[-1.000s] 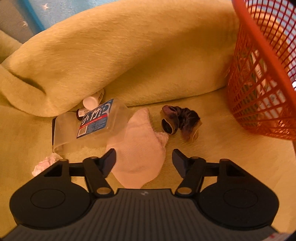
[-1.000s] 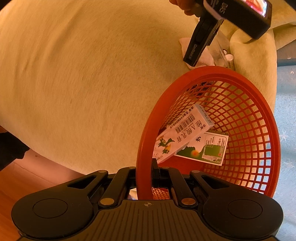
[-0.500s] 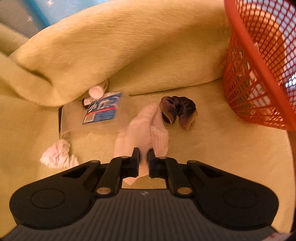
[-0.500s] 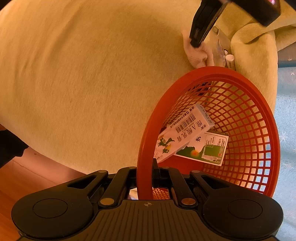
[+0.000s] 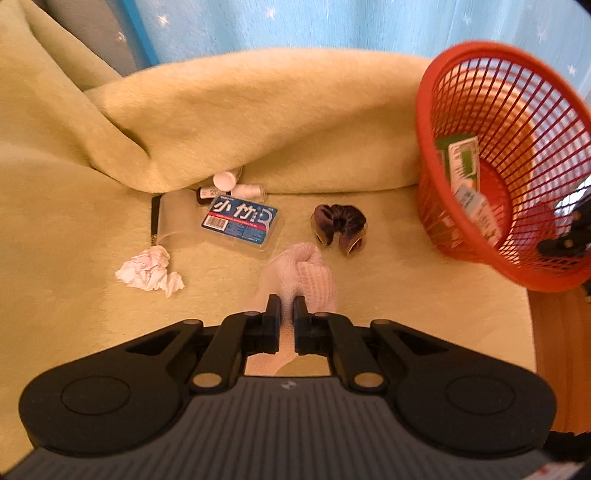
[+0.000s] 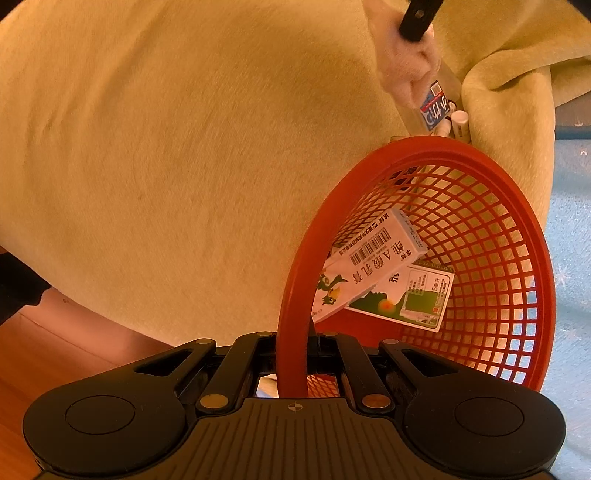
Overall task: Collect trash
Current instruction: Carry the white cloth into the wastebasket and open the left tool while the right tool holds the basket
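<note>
My left gripper (image 5: 287, 308) is shut on a white sock (image 5: 308, 273), which hangs from it above the yellow-green blanket (image 5: 258, 122). The same sock (image 6: 406, 70) shows at the top of the right wrist view, under a black finger (image 6: 417, 18) of the left gripper. My right gripper (image 6: 295, 347) is shut on the rim of the red mesh basket (image 6: 517, 229), which holds two cardboard boxes (image 6: 373, 266). In the left wrist view the basket (image 5: 436, 155) stands tilted at the right. A crumpled white tissue (image 5: 149, 271) lies to the left of the sock.
On the blanket lie a clear floss-pick box with a blue label (image 5: 240, 219), small white-capped bottles (image 5: 229, 184), and a dark purple scrunchie (image 5: 340, 225). A thick blanket fold rises behind them. A blue starred curtain (image 5: 332, 26) hangs beyond. Wooden floor (image 6: 55, 362) shows at lower left.
My left gripper went from open around the sock to shut on it, then lifted it up and back. The right gripper kept its hold on the basket rim.
</note>
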{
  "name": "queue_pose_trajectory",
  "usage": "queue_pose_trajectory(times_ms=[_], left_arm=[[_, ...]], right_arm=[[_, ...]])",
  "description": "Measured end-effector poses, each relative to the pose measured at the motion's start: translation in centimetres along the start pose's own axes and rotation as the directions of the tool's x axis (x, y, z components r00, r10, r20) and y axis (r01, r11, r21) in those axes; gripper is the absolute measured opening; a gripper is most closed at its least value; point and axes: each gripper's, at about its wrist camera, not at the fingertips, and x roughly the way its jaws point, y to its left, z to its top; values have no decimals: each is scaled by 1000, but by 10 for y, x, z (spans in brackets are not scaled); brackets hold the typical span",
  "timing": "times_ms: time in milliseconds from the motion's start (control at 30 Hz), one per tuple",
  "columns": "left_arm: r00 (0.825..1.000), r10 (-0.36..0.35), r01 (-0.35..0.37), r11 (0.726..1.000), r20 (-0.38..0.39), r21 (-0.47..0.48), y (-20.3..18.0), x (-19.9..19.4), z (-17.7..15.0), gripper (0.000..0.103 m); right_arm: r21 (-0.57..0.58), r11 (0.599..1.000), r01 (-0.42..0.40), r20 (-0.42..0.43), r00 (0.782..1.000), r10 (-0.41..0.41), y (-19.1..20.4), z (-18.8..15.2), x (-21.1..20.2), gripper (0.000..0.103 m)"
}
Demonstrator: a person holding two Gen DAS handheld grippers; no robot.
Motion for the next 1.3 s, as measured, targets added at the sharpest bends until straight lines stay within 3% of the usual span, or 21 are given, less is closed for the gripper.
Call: queue_pose_trajectory(times_ms=[267,533,767,1033,1167,1300], left_arm=[[997,-34,36,999,73,-23,-4,-57,13,4],[984,-113,111,993,140,28,-19,-105,38,4],[956,-244,229,968,165,108,-45,-120,64,4],[910,-370,337,923,185,185,-89,-100,93,8],[910,-371,344,925,188,158,-92,-93,94,11],[927,-327,307,943,181,130,-83,-93,84,12]], right_arm=[[-2,1000,4,-7,1000,-4,0,1,-1,1],[-6,1000,12,-9,1000,-12,2,1,-1,1],[-5,1000,12,-9,1000,-12,2,1,-1,1],[7,1000,11,-7,1000,-11,2,-1,-1,1],[14,1000,9,-8,1000,-9,3,-2,-1,1],[18,1000,2,-10,1000,-2,2,-3,0,1]])
